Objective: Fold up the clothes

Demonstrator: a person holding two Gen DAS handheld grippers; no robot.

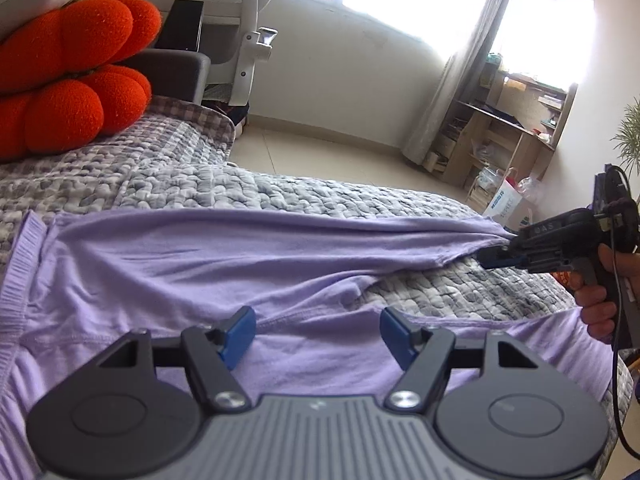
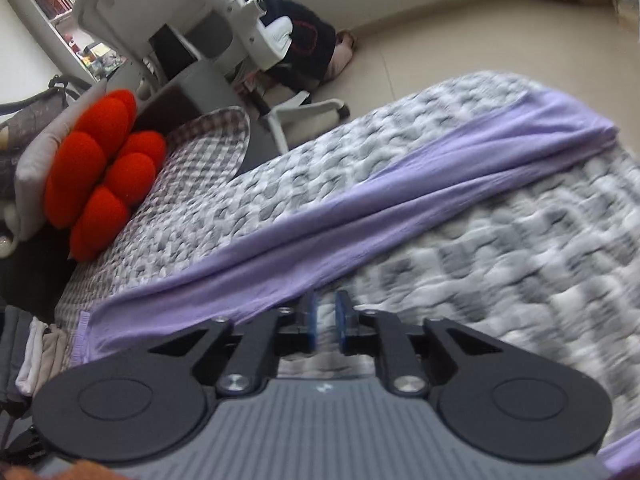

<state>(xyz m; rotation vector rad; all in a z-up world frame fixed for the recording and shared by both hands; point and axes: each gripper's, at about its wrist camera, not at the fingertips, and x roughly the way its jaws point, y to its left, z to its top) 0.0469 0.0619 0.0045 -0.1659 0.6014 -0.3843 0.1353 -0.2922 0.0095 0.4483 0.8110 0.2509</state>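
Left gripper (image 1: 318, 332), blue pads spread wide, is held low over the lilac knit garment with a ribbed hem (image 1: 240, 264); nothing is caught between its pads.

The garment is spread across the grey-and-white quilted bedspread (image 1: 248, 184), ribbed hem at the left.

Right gripper (image 2: 325, 322), pads pressed nearly together, is seen from the left view pinching a stretched end of the garment at the right; the cloth is drawn taut from it.

An orange lobed plush cushion (image 1: 76, 76) is set at the bedhead.

A white swivel chair (image 2: 208, 12) and a wooden shelf unit (image 1: 508, 128) are noted beyond, on the pale floor.
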